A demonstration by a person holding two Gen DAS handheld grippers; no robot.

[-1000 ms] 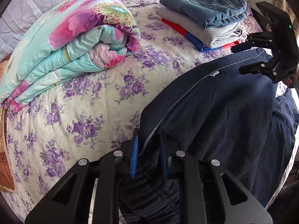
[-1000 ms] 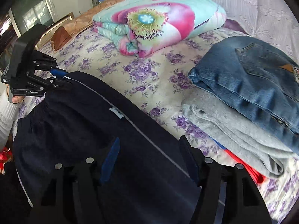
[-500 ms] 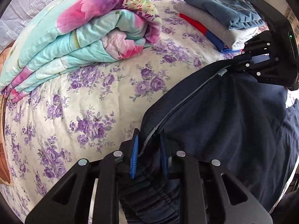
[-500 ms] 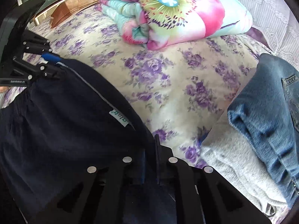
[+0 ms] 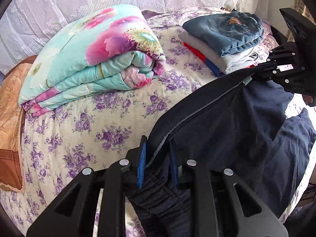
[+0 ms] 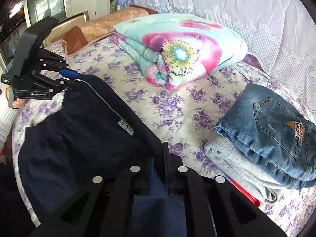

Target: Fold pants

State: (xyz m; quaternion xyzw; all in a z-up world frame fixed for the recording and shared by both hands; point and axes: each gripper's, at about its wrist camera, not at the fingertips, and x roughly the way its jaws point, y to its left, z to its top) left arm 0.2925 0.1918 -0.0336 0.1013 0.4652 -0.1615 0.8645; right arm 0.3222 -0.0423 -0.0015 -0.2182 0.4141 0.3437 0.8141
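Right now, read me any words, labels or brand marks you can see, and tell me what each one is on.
"GenRobot.AI": small white print on the side of the left gripper, faint, so this is my best reading.
Teal letters on the white tag sewn to the navy pants: only partly legible, perhaps "abab".
Patch on the jeans: print too blurred to read.
White marks on the right gripper body: too small to read.
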